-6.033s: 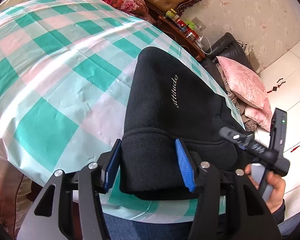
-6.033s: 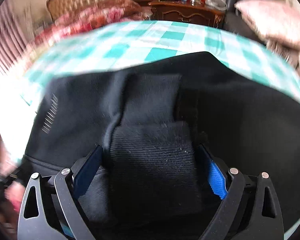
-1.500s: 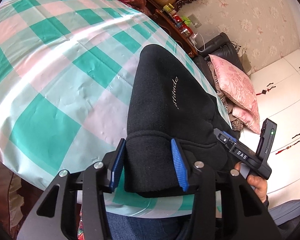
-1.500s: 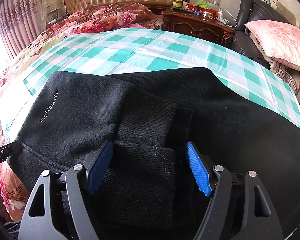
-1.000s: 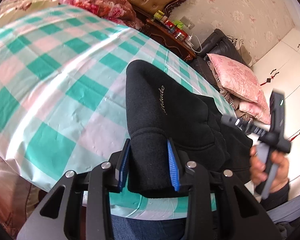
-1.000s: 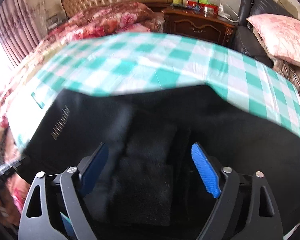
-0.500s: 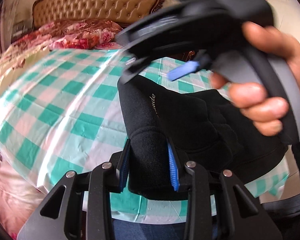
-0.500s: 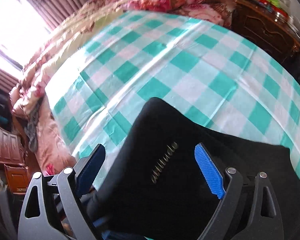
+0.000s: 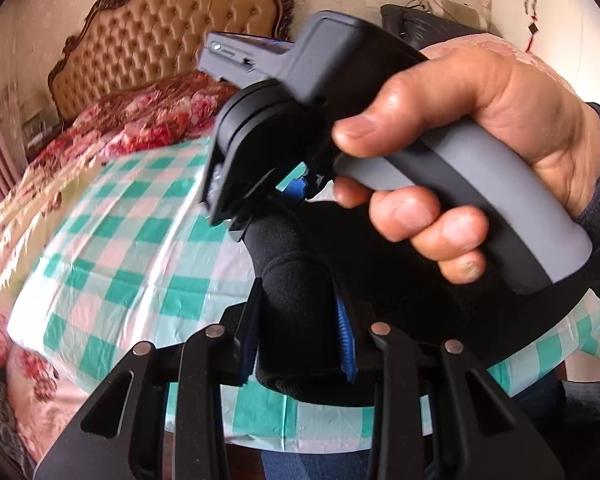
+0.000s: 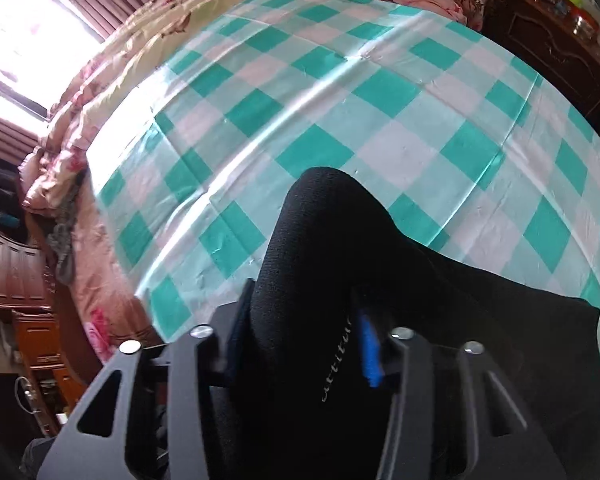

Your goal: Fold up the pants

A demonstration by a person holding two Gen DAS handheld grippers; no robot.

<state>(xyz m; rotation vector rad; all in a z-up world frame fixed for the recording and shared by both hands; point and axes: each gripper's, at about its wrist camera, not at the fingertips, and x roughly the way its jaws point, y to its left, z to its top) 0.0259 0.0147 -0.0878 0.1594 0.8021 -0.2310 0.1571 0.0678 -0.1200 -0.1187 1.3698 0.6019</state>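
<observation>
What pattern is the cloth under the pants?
Teal, white and pink checks on the cloth, clearest in the right wrist view.

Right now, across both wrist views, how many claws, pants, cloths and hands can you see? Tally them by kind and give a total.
Claws: 2, left claw and right claw, each shut on the pants
Pants: 1, black
Checked cloth: 1
Hand: 1, holding the right claw's handle
Total: 5

I'm working in a home bedroom: tufted headboard (image 9: 172,36), floral quilt (image 9: 148,120), dark wooden nightstand (image 10: 556,36), curtained window (image 10: 32,36) far left.
</observation>
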